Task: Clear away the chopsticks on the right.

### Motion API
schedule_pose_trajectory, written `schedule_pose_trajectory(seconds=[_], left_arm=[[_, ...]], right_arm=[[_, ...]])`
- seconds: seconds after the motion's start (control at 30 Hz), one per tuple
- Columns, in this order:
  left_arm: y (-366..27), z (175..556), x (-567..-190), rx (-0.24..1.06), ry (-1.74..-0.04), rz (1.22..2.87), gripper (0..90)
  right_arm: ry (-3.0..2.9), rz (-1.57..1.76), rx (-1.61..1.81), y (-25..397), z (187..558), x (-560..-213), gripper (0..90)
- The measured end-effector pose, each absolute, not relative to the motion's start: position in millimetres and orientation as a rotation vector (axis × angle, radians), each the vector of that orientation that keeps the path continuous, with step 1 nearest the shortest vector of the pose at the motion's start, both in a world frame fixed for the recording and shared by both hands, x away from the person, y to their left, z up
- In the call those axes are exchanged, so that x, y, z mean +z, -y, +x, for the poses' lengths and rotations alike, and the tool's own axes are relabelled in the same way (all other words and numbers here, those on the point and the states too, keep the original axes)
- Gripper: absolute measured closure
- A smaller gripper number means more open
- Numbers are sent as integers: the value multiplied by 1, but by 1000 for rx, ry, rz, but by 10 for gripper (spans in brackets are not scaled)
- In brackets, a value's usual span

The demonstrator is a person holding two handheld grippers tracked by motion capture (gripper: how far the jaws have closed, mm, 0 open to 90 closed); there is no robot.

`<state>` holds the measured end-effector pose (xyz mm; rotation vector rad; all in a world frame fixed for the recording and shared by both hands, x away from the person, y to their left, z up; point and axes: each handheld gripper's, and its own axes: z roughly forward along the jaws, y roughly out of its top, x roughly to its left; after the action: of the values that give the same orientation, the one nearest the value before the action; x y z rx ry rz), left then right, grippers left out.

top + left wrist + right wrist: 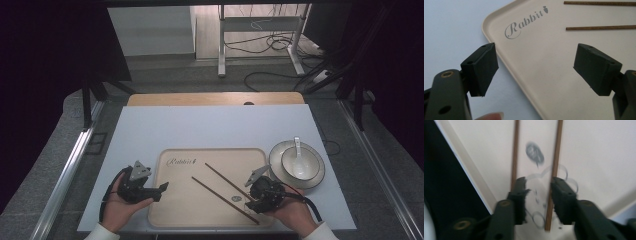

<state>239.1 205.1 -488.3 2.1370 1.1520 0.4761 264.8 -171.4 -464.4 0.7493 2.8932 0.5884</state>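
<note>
chopsticks (556, 150) beneath right claw (538, 185)

Even, soft light falls on the desk (210, 125); the surroundings are dark. The right gripper view is blurred, the left one sharp on the tray (554, 75).

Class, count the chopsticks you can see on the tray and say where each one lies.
2. One chopstick lies diagonally across the tray middle; the second chopstick lies parallel, nearer the person, its lower end by the right tongs. None looks hidden.
</note>
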Motion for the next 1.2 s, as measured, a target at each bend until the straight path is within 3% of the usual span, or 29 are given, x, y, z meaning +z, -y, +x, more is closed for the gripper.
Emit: schedule_pose_trajectory(seconds=[0.1,0.13,0.2,0.3,0.37,0.47,0.5,0.53,0.7,0.93,1.2], left_arm=[[-206,239,-487,478,-1153,2131,197],[-206,239,-486,482,-1154,2124,198],[-208,238,-485,483,-1157,2119,197],[-209,237,-485,483,-1160,2114,198],[-210,237,-486,479,-1166,2106,198],[-211,237,-485,476,-1170,2103,197],[-211,236,-485,474,-1169,2101,197],[-211,236,-485,475,-1166,2100,197],[-213,237,-486,473,-1168,2100,198],[-215,237,-487,470,-1167,2095,198],[-215,237,-486,471,-1167,2095,198]], right_arm=[[-2882,726,654,165,265,-459,546],[-2873,684,706,156,266,-454,483],[-2885,677,747,146,269,-451,446],[-2895,658,821,130,278,-452,443],[-2911,662,837,118,285,-456,484],[-2950,695,892,101,299,-461,648],[-2950,695,892,101,299,-461,648],[-2975,718,933,91,309,-466,774],[-3018,718,884,63,326,-481,889],[-3053,700,755,33,336,-508,895],[-2927,879,724,57,361,-507,895]])
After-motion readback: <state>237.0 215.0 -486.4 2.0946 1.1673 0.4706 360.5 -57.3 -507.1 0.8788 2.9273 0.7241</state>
